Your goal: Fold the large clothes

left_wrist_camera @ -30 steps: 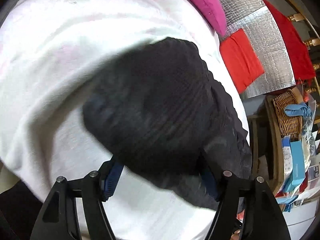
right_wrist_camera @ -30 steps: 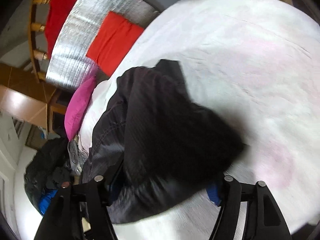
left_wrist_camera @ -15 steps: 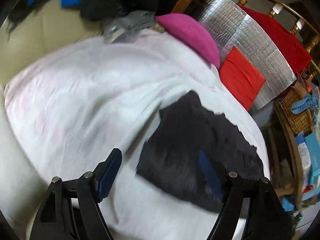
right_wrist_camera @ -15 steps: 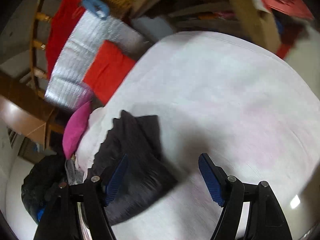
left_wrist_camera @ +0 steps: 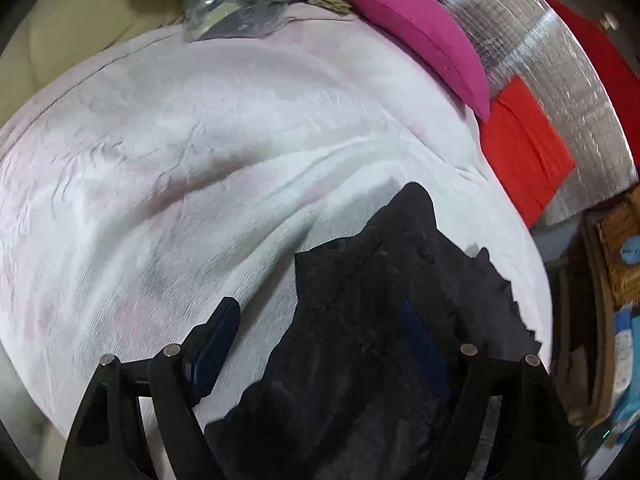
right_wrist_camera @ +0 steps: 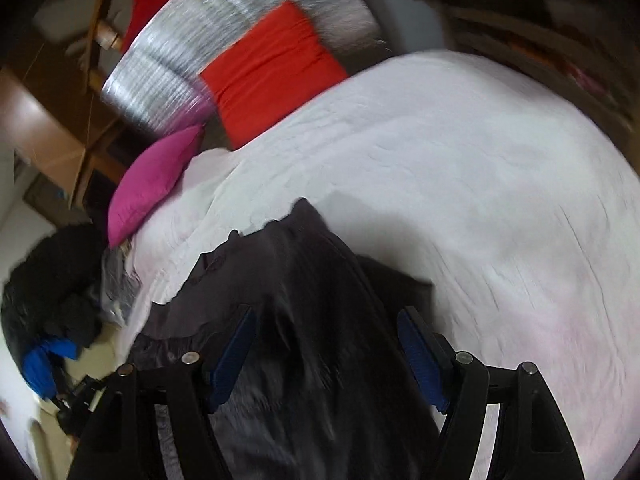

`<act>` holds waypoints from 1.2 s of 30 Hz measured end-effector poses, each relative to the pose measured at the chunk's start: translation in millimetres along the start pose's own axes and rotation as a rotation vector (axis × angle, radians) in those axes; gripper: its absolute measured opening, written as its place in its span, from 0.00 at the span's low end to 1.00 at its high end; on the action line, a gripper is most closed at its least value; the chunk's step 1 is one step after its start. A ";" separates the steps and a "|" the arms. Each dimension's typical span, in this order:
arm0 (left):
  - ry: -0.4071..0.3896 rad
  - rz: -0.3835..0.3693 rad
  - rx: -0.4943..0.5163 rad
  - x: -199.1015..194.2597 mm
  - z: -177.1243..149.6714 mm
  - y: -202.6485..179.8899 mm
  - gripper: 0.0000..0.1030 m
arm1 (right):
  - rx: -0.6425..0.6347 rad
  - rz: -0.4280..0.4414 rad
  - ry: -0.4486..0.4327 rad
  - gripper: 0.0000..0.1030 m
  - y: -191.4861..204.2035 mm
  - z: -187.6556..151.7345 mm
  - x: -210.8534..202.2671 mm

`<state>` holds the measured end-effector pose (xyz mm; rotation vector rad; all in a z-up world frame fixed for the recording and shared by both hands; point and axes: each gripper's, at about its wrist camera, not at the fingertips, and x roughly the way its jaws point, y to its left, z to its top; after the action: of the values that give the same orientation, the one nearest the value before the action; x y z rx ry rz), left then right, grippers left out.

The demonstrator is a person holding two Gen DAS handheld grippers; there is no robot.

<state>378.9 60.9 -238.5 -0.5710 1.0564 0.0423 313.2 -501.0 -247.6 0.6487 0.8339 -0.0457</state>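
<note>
Your left hand-held gripper [left_wrist_camera: 316, 356] stands with its jaws apart and nothing clamped between them. The dark, fuzzy black garment [left_wrist_camera: 384, 320] lies in the lower centre of the left wrist view, resting on the white textured bedspread [left_wrist_camera: 200, 160]; part of it lies under the right-hand finger. Your right hand-held gripper [right_wrist_camera: 326, 356] is likewise spread wide, with the black garment [right_wrist_camera: 296, 300] lying loose between and below the blue pads [right_wrist_camera: 420, 356], not gripped.

One second ago, both hand-held grippers carried the garment close to the lenses, filling the middle of each view. Half a second ago the jaws were already apart and the garment had dropped onto the bed. Both views now sit slightly nearer the cloth than at that point.

Judgement: a fold has just been laid down and released. The garment forms a compact but uneven heap with ragged edges. Inspect those edges before re-gripping for the next fold.

The magenta cushion [left_wrist_camera: 420, 28] and red cushion [left_wrist_camera: 524, 148] lie at the upper right, well apart from the garment.
</note>
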 end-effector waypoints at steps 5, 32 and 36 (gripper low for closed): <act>0.012 0.033 0.104 15.7 -1.8 -20.4 0.52 | -0.049 -0.082 0.022 0.74 10.4 15.2 32.0; -0.056 0.173 0.260 38.5 3.0 -43.2 0.50 | 0.010 -0.130 0.001 0.59 7.1 17.9 63.5; -0.052 0.098 0.209 20.0 -1.0 -30.9 0.55 | 0.056 -0.047 -0.020 0.75 3.0 10.9 36.9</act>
<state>397.5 29.3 -242.3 -0.3274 1.0228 0.0321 346.6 -496.9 -266.5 0.6802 0.8306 -0.1180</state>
